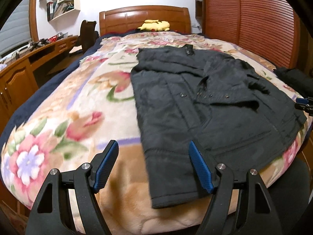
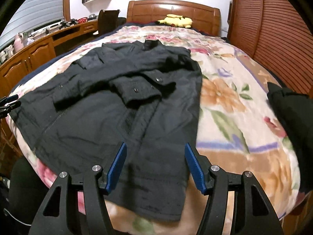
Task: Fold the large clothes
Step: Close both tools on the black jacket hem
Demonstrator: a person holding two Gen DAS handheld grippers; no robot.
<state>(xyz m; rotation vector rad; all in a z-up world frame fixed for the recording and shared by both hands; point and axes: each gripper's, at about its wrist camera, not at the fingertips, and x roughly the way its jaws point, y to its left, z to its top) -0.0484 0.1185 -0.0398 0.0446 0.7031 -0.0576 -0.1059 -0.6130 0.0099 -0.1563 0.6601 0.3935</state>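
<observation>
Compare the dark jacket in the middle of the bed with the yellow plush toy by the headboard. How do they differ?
The dark jacket is near-black; the yellow plush toy is bright yellow. The jacket is spread out flat, its sleeves folded across its front, while the toy is a rounded, stuffed shape. The jacket covers a large part of the floral blanket close to the cameras; the toy is small and lies at the far end. Both are soft and rest on the bed.

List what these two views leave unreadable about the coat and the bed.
- Coat underside: hidden against the blanket, both views.
- Coat hem corner, right wrist view: blocked by the left gripper.
- Dark bundle: cut off by the right wrist view's edge, blurred.
- Yellow plush: too small for detail.
</observation>
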